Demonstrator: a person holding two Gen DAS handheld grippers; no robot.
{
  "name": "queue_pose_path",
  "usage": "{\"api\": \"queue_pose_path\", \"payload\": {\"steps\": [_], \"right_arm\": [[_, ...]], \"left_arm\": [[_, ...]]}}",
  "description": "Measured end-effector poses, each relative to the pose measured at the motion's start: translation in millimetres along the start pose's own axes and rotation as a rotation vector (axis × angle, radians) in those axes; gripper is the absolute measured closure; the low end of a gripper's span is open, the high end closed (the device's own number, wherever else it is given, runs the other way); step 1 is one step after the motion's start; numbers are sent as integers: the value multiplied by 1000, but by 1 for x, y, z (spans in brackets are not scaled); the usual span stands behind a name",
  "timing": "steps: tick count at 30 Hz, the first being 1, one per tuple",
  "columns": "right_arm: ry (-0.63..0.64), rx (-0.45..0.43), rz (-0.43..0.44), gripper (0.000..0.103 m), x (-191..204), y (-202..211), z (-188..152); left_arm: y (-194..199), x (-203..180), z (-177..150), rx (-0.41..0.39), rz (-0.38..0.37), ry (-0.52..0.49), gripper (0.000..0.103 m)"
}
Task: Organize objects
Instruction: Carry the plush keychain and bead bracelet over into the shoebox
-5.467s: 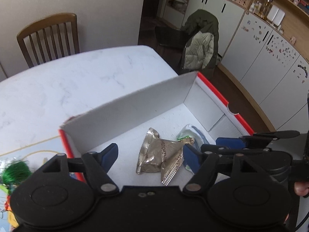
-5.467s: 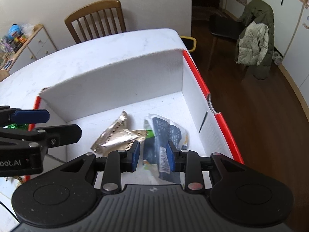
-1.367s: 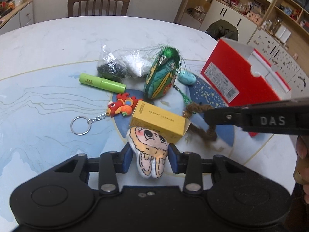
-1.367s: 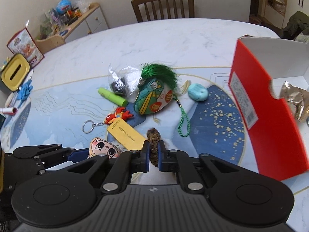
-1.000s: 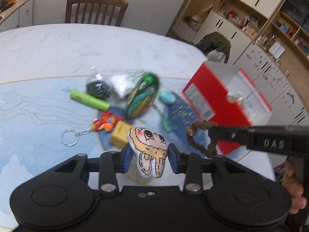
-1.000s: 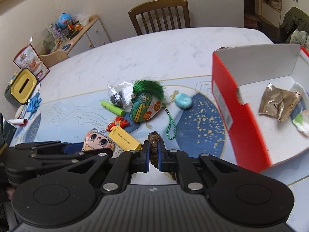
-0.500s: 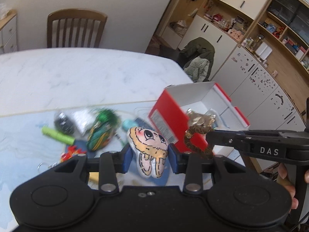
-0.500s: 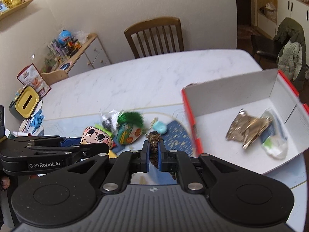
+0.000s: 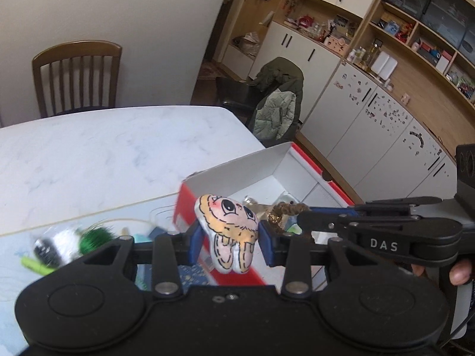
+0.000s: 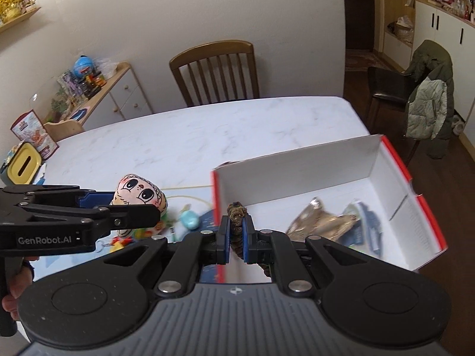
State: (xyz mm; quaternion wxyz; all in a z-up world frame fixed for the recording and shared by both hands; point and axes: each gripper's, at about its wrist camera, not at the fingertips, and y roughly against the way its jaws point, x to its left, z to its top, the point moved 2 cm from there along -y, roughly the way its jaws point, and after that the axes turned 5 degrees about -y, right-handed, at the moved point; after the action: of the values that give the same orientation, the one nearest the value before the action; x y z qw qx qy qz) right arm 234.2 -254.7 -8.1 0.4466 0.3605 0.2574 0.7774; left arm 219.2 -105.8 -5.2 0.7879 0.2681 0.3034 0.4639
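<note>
A cartoon-face plush is clamped between the blue pads of the left gripper and is held in the air just short of the near red wall of the red-and-white box, which stands open on the marble table. A brown braided cord is pinched between the nearly closed fingers of the right gripper, held above the box's near left corner. Inside the box a gold foil packet and a blue-and-white wrapper are seen lying on its floor, while a green-tufted toy and a small teal object are left on the table beside the box's left wall.
</note>
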Motion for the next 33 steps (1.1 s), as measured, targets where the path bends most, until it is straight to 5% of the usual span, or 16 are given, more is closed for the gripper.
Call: {"api": "queue_pose_path", "payload": {"steps": [18, 33], "right_arm": [[-41, 13, -126, 95, -114, -39, 36], [-12, 81, -171, 95, -145, -111, 49]], "left_arm": [[-116, -68, 2, 213, -31, -57, 66], [-196, -71, -18, 429, 51, -65, 66]]}}
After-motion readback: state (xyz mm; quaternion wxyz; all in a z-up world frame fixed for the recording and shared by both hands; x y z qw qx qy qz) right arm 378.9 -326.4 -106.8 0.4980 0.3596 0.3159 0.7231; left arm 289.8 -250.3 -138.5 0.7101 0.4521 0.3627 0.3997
